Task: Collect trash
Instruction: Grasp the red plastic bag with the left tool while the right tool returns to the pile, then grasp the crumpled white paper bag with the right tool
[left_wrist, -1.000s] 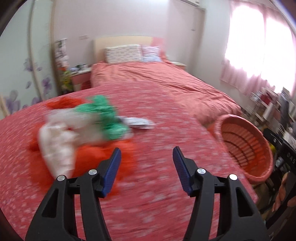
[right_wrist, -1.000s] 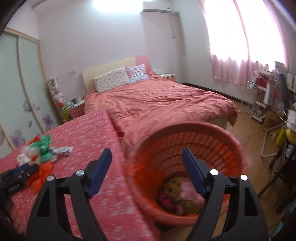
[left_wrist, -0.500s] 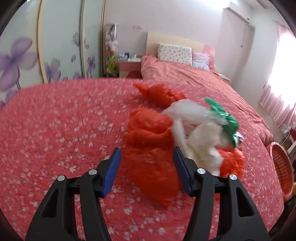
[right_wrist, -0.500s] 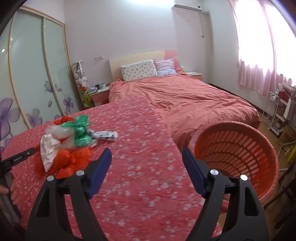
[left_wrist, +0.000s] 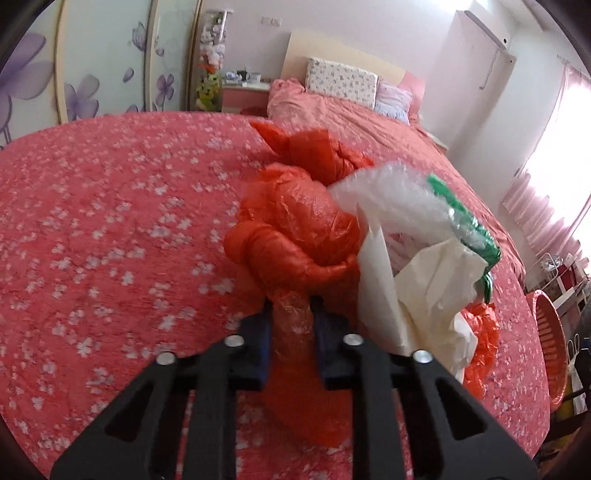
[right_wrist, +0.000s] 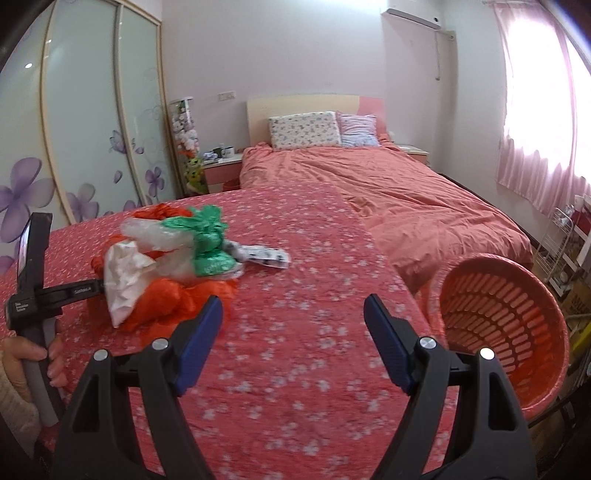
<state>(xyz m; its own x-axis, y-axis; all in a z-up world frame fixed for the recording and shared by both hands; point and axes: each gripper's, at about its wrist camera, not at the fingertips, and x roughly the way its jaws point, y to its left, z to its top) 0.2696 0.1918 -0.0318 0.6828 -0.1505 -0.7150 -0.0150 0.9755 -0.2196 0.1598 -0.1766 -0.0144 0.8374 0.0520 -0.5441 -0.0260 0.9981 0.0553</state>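
Observation:
A heap of trash lies on the red flowered bedspread (right_wrist: 303, 332): an orange plastic bag (left_wrist: 299, 236), clear bubble wrap (left_wrist: 399, 199), cream paper (left_wrist: 424, 291), a green bag (right_wrist: 210, 240) and a printed wrapper (right_wrist: 266, 255). My left gripper (left_wrist: 291, 325) is shut on a twisted end of the orange bag; it also shows in the right wrist view (right_wrist: 74, 293) at the heap's left. My right gripper (right_wrist: 293, 332) is open and empty, above the bedspread to the right of the heap. An orange slatted basket (right_wrist: 506, 325) stands off the bed's right edge.
A second bed (right_wrist: 388, 192) with pillows stands behind. A wardrobe (right_wrist: 85, 122) with flower doors is on the left, a nightstand (right_wrist: 221, 166) beside it. A wire rack (right_wrist: 561, 243) and curtained window (right_wrist: 546, 110) are on the right.
My left gripper moved in on the heap and closed on the orange bag. My right gripper swung left from over the basket to over the bedspread, still open.

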